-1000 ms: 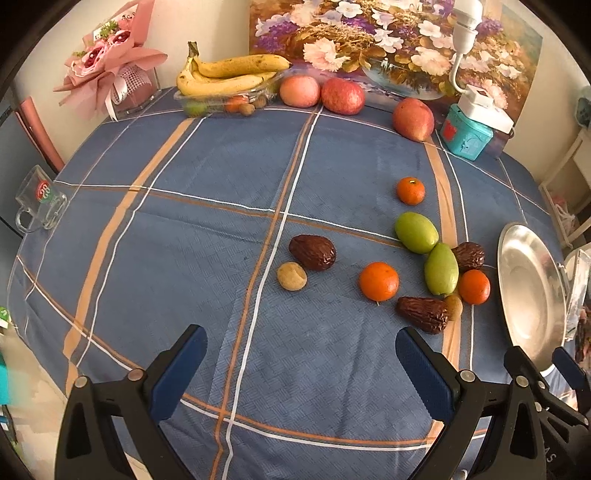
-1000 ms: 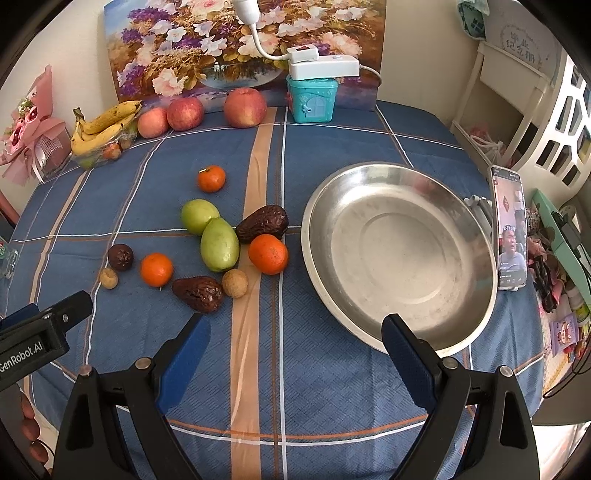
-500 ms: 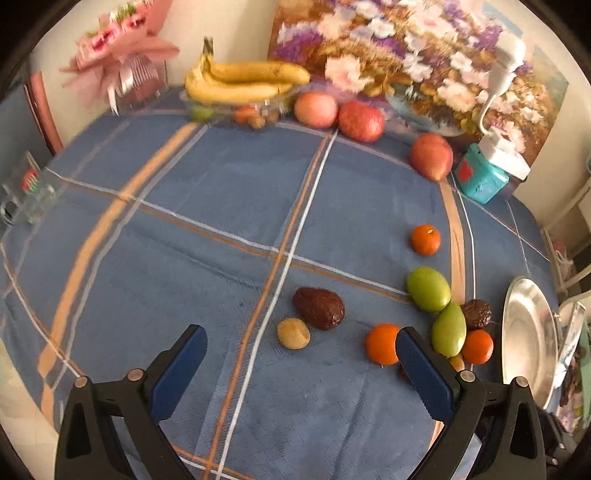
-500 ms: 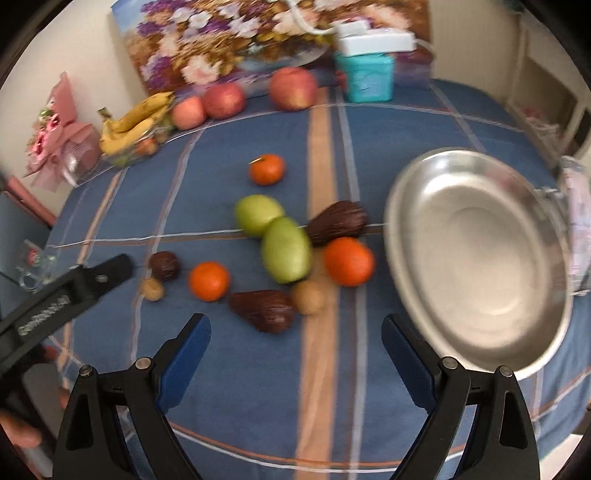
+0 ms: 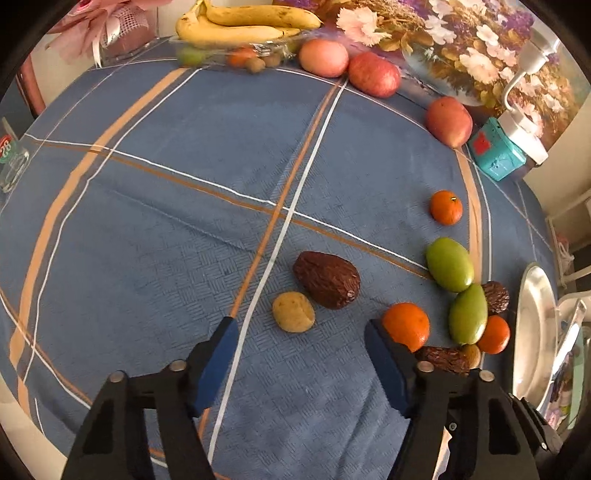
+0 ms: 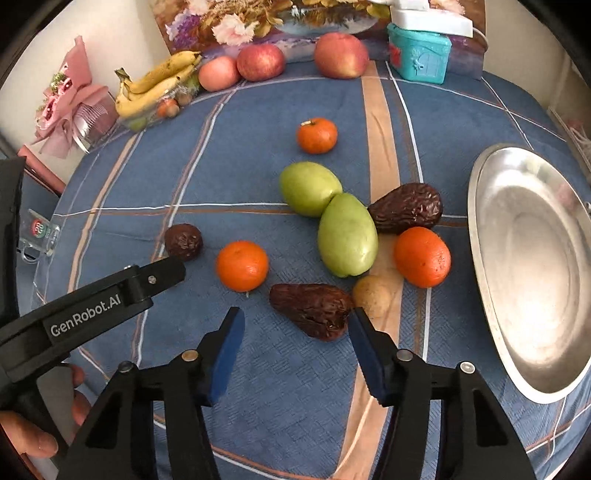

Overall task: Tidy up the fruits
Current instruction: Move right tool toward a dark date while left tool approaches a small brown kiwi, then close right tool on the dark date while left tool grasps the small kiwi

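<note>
My left gripper (image 5: 299,328) is open just above the cloth, its fingers either side of a small tan round fruit (image 5: 293,312). A dark brown wrinkled fruit (image 5: 327,279) lies right behind it, and an orange (image 5: 405,325) touches the right finger. My right gripper (image 6: 295,325) is open too, straddling another dark brown fruit (image 6: 314,309) with a tan fruit (image 6: 373,295) beside its right finger. Two green fruits (image 6: 347,234), oranges (image 6: 242,264) and a third brown fruit (image 6: 408,213) cluster behind. A steel plate (image 6: 532,266) lies empty to the right.
Bananas (image 5: 243,24) in a clear tray and three apples (image 5: 373,74) line the far edge before a flower painting. A teal box (image 6: 419,53) stands at the back, a glass mug (image 5: 11,155) at the left edge. The left gripper's body (image 6: 92,299) crosses the right wrist view.
Both grippers have dropped and moved forward towards the fruit: the left now frames the tan fruit, the right frames the near brown fruit. Their jaws stand somewhat narrower than before.
</note>
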Available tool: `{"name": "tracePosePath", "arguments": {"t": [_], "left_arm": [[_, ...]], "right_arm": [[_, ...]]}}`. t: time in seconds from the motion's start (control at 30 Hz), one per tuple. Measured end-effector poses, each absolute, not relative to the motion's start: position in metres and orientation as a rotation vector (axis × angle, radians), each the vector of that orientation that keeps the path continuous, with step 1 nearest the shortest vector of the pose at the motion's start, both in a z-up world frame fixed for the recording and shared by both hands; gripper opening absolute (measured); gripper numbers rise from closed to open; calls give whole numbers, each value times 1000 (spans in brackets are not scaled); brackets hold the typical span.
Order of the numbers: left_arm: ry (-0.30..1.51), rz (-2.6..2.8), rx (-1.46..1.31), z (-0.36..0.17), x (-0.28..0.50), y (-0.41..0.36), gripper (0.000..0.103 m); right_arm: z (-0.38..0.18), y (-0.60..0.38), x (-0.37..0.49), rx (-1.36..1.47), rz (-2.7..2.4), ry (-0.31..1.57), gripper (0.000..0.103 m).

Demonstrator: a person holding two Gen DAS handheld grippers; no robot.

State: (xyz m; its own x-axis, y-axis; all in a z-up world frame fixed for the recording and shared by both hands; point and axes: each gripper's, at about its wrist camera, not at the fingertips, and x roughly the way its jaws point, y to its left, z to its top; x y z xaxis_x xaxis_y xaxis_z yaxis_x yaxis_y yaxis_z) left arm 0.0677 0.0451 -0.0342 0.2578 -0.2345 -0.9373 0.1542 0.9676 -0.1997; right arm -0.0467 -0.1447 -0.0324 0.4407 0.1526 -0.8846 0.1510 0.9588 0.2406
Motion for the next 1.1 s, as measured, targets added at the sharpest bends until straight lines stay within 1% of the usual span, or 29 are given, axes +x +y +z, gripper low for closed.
{"name": "tracePosePath", "arguments": {"t": [0.03, 0.1, 0.17, 0.23, 0.3, 0.37, 0.4, 0.43, 0.53, 0.6, 0.93, 1.0, 1.03, 1.1], "left_arm": [[1283, -265, -67, -36, 69, 44, 70], [1291, -266, -60, -40, 70, 43, 60], [1298, -264, -58, -43, 73, 42, 54], [1303, -261, -58, -46, 75, 42, 51], [1305, -255, -51, -48, 77, 44, 39], [1308, -260, -54, -49, 78, 44, 34], [1309, -268, -61, -49, 78, 43, 32], [1308, -278, -73, -48, 78, 43, 27], [1299, -277, -69, -44, 78, 44, 27], [1304, -279, -75, -43, 75, 46, 27], [1222, -295, -127, -13, 67, 56, 27], [1204, -299, -137, -7, 65, 58, 27], [1197, -301, -141, -5, 63, 62, 27], [1179, -312, -148, 2, 60, 67, 27]], "right_arm": [[-34, -146, -46, 307, -3, 1130, 60], [-38, -149, -44, 315, -8, 1140, 58], [-40, -145, -40, 296, -2, 1137, 56], [-42, -142, -42, 277, 4, 1142, 55], [-47, -140, -41, 260, -6, 1154, 53], [-52, -140, -37, 252, -27, 1161, 42], [-55, -143, -37, 270, -30, 1164, 40], [-56, -145, -36, 288, -26, 1160, 39], [-57, -151, -38, 324, -13, 1148, 38], [-56, -153, -42, 324, -8, 1144, 34], [-27, -157, -68, 366, 58, 1069, 31], [-19, -161, -74, 375, 67, 1044, 27], [-16, -163, -76, 383, 74, 1032, 14], [-11, -168, -80, 407, 76, 1012, 14]]}}
